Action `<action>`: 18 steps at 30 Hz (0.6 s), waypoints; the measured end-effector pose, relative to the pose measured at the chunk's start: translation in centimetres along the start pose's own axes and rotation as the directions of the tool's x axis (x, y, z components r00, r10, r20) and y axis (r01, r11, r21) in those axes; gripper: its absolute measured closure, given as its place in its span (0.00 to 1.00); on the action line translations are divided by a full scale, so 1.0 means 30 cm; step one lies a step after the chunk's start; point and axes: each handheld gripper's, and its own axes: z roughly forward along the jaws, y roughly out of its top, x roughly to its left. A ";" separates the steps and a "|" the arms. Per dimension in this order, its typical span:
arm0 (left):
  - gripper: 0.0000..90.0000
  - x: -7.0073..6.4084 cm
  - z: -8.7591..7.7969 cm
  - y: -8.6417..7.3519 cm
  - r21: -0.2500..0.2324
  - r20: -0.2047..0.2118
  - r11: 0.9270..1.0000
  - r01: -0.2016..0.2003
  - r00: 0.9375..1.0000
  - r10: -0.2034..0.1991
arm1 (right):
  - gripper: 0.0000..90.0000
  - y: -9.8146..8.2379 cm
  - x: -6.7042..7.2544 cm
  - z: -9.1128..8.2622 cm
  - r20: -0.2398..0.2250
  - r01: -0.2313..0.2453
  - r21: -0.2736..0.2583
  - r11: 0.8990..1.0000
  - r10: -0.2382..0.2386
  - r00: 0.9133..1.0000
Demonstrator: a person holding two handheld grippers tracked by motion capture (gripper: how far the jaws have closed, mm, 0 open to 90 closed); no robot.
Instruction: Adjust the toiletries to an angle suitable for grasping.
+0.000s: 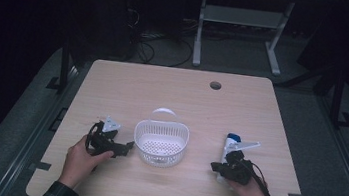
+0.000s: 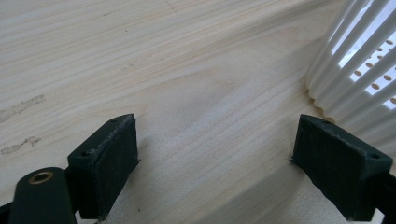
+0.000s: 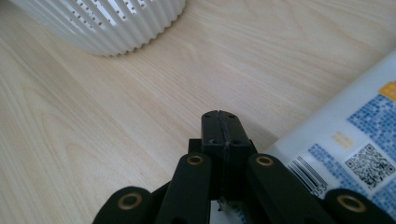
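Near edge: left gripper [image 1: 128,147] held low w/ jaws spread wide, nothing between them, bare table [image 2: 187,70] under it, just beside the basket wall. Right gripper [image 1: 215,167] at approx 4 o'clock of the basket, jaws pressed together, empty. White bottle [image 1: 230,146] w/ blue cap is lying just beside it, at its 1 o'clock, not gripped. Mid-table: white basket [image 1: 161,143] seen empty. Judged: barely started; bottle yet to be grasped, lifted and placed in the basket.

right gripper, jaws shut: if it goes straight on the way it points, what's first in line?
Probably the white basket: the right gripper aims across bare table toward its ribbed wall. The white tube lies beside the jaws, off that line. Depth is unclear.
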 end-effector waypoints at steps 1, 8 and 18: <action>0.15 0.000 0.000 0.000 0.000 0.000 1.000 0.000 1.000 0.000 | 1.00 -0.003 0.000 -0.003 0.003 -0.004 0.004 1.000 0.004 1.000; 0.15 0.000 0.000 0.000 0.000 0.000 1.000 0.000 1.000 0.000 | 1.00 -0.029 -0.021 -0.030 0.023 -0.013 -0.001 1.000 0.013 1.000; 0.15 0.000 0.000 0.000 0.002 0.001 1.000 -0.001 1.000 0.001 | 1.00 -0.068 -0.061 -0.070 0.059 -0.040 -0.002 0.999 0.040 0.997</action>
